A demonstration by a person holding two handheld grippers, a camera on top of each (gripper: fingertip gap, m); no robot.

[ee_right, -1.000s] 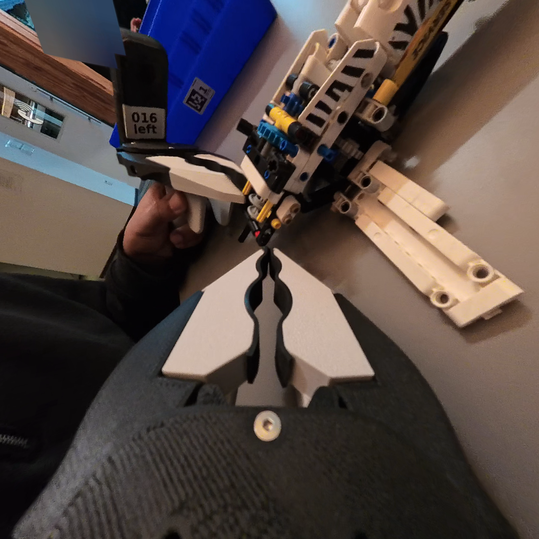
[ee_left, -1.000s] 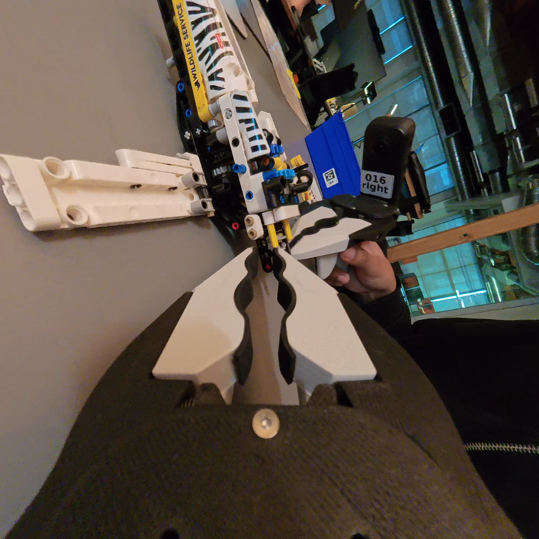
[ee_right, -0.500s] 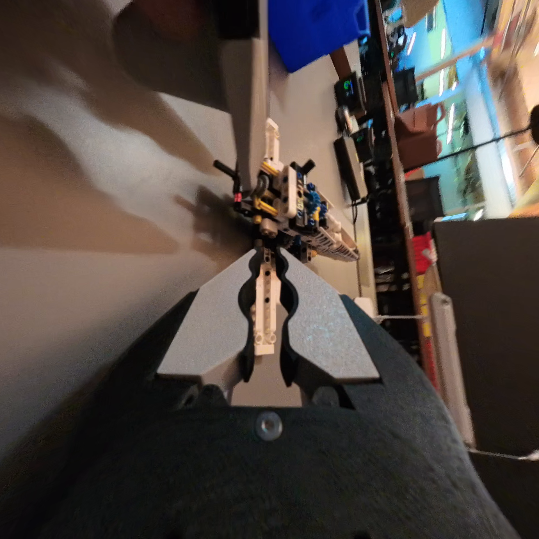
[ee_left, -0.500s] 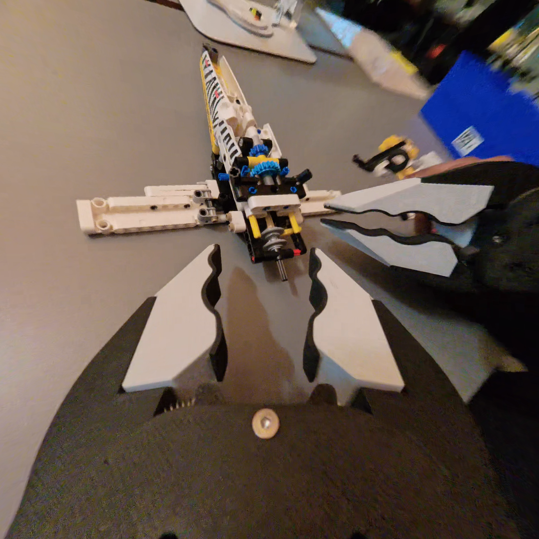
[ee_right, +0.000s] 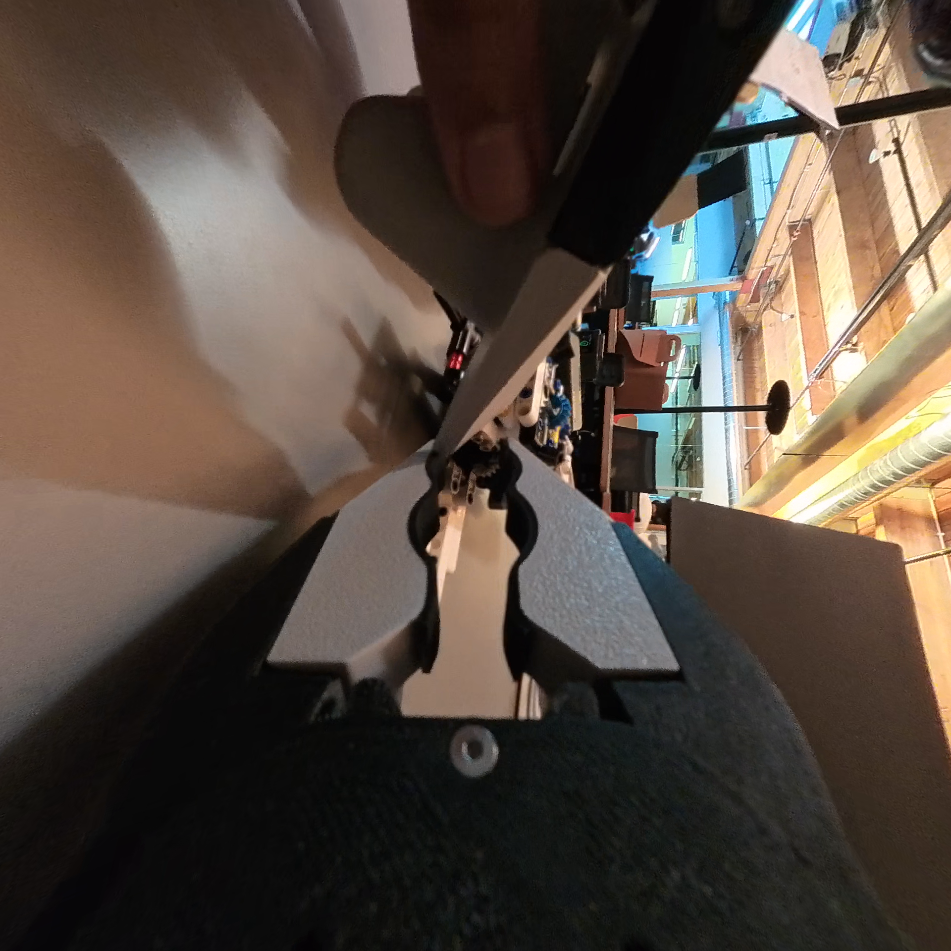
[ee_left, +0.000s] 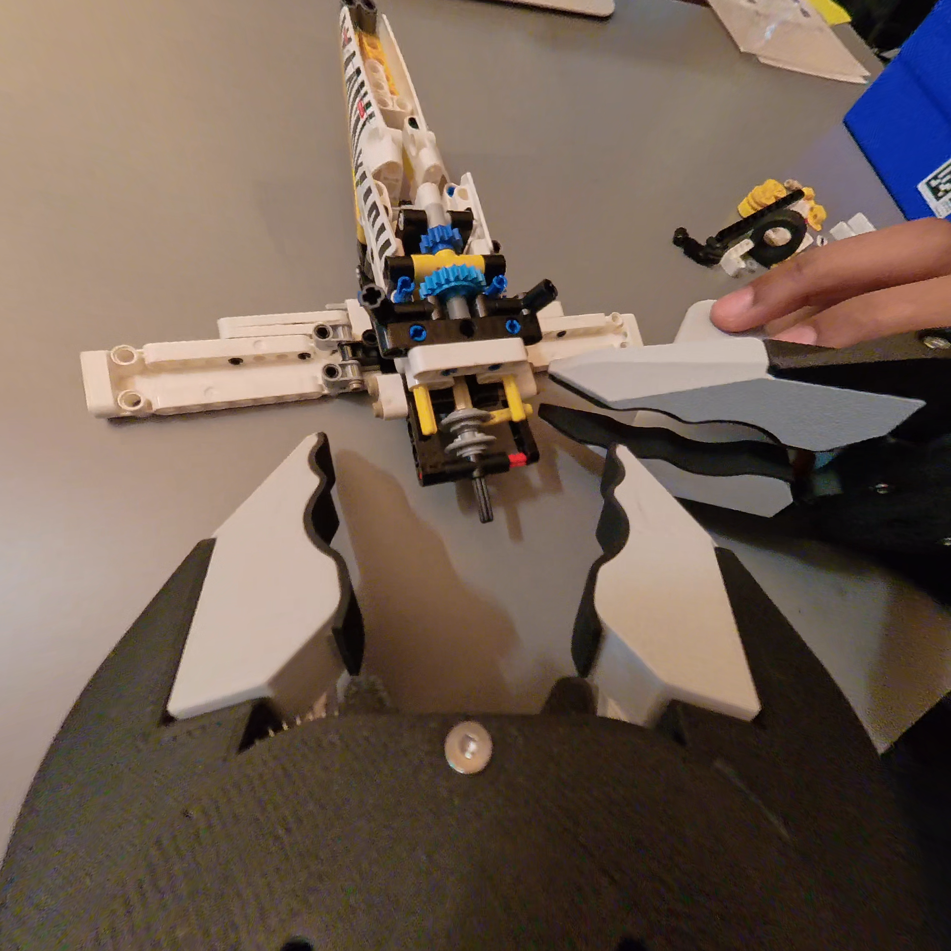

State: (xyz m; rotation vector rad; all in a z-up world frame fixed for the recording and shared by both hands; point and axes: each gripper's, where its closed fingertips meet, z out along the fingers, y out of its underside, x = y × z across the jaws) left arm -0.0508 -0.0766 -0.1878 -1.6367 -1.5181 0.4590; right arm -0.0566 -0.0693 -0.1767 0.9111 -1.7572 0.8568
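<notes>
A grey counter (ee_left: pixel 128 170) carries a long brick-built model (ee_left: pixel 442 319) with white wing panels, striped body and blue gears, lying flat near the counter's middle with its black axle end toward you. In the left wrist view your left hand-held gripper (ee_left: pixel 465 453) hovers just short of that axle, fingers spread wide and bare. Your right hand-held gripper (ee_left: pixel 545 391) comes in from the right edge with its fingers one above the other, tips at the model's right wing root, likely to steady it. A small black-and-yellow sub-assembly (ee_left: pixel 751 242) lies toward the far right corner beside a blue bin (ee_left: pixel 905 128).

In the right wrist view, tilted sideways with a workshop interior behind, your right hand-held gripper (ee_right: pixel 471 463) has its jaws narrowly parted around a white beam of the model (ee_right: pixel 453 535); whether the pads press on it you cannot tell. One left finger (ee_right: pixel 520 355) crosses close in front.
</notes>
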